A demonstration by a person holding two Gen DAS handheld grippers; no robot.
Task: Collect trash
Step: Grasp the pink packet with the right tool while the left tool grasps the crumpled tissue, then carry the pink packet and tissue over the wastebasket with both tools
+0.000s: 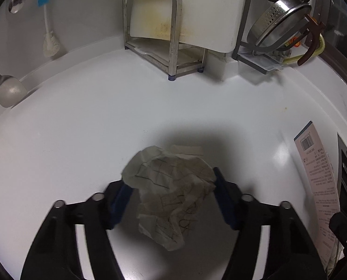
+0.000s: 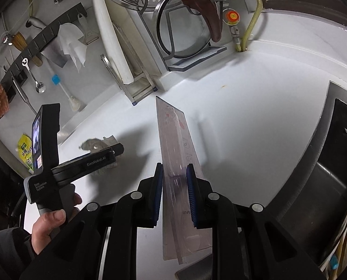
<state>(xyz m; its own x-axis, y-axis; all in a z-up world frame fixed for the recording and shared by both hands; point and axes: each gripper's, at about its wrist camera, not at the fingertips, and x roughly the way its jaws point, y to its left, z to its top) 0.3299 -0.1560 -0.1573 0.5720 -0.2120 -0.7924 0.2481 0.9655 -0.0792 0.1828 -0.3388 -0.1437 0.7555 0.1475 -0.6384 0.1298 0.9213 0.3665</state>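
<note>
A crumpled sheet of paper with pen lines lies on the white counter. My left gripper straddles it, and both blue pads touch its sides. In the right wrist view the same paper shows grey behind the left gripper, which a hand holds. My right gripper is shut on a flat pink package that stands on edge and points away over the counter. That package, with a barcode, also shows at the right edge of the left wrist view.
A metal rack with a white cutting board stands at the back wall. Beside it are steel strainers. A ladle and a brush hang on the left. A steel sink lies to the right. A yellow packet sits far left.
</note>
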